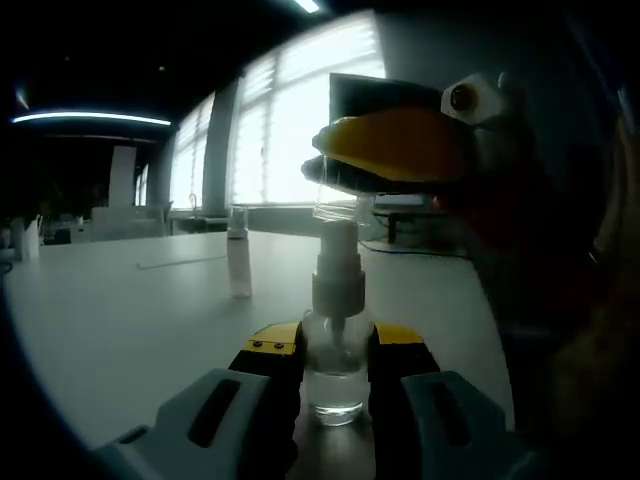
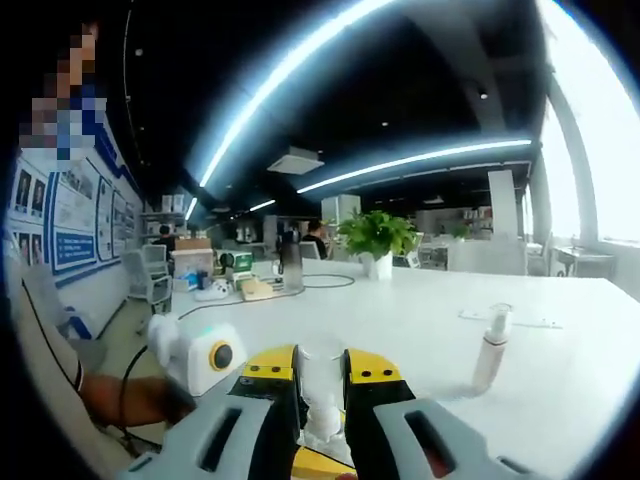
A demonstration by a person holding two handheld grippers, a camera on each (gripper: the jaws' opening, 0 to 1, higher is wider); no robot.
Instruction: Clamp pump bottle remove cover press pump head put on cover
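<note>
Now my left gripper (image 1: 335, 375) is closed around the lower body of the small clear pump bottle (image 1: 335, 385), which stands upright on the white table (image 1: 120, 320), dead centre at six o'clock in the left gripper view. My right gripper (image 1: 395, 150) comes in from two o'clock above the pump head (image 1: 337, 265), its yellow jaws pinched on the clear cover (image 1: 335, 195), which sits at or just over the nozzle; I cannot tell whether it is already free. In the right gripper view the same jaws (image 2: 320, 385) frame that cover (image 2: 322, 365) between them.

I judge the bottle light and nearly empty, its plastic wall smooth and slippery, so my hold low on the body should be firm but not crushing. The cover looks thin and brittle; I would grip it at its sides and pull straight up along the neck.

A second spray bottle (image 1: 238, 262) stands well apart at eleven o'clock, and it appears at three o'clock in the right gripper view (image 2: 492, 350).
</note>
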